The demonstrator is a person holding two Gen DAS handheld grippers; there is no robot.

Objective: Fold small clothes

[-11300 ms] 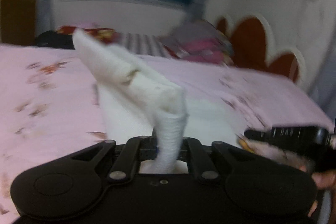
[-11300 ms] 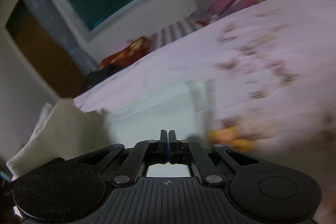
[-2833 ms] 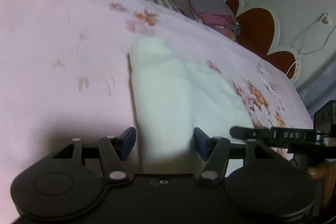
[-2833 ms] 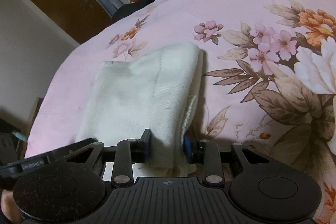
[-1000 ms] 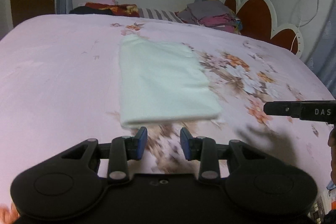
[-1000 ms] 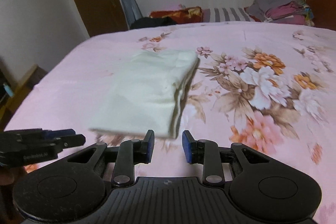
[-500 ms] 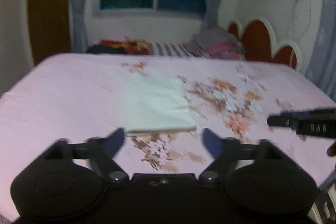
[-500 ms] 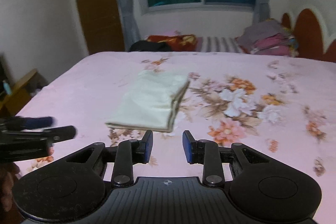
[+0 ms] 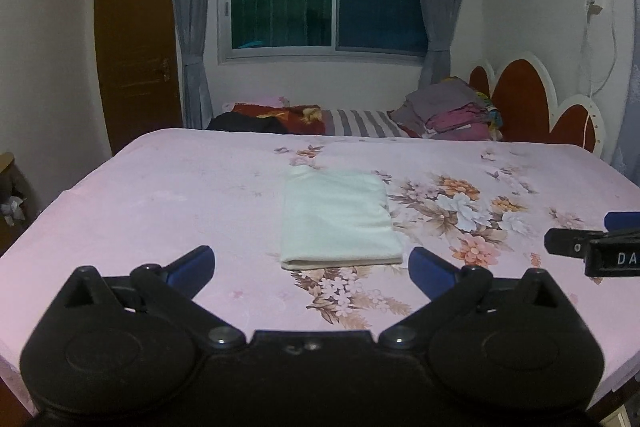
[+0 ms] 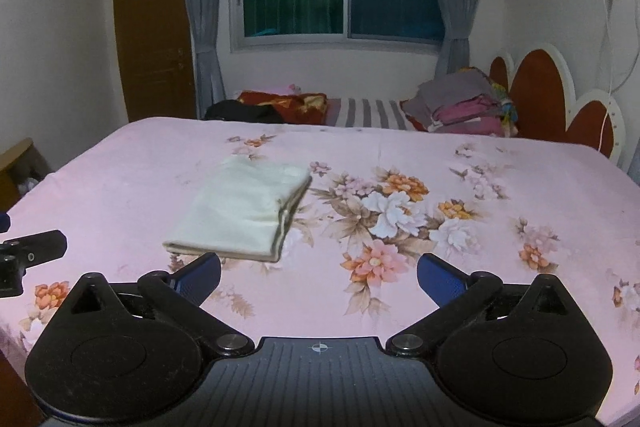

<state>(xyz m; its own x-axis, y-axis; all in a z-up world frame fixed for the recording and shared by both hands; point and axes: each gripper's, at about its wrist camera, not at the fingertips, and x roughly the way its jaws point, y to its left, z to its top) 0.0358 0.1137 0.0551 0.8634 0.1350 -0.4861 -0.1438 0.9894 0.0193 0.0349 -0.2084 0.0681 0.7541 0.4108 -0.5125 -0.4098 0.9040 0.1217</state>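
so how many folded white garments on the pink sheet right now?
1. The folded white garment lies flat mid-bed on the pink floral sheet, left of the flower print. The clothes pile by the headboard could hide more.

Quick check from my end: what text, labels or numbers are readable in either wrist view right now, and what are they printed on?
"DA": white letters on the right gripper's black body at the left wrist view's right edge; the frame cuts off the rest.
Nothing else: the folded white cloth, the floral bedsheet and the left gripper show no writing.
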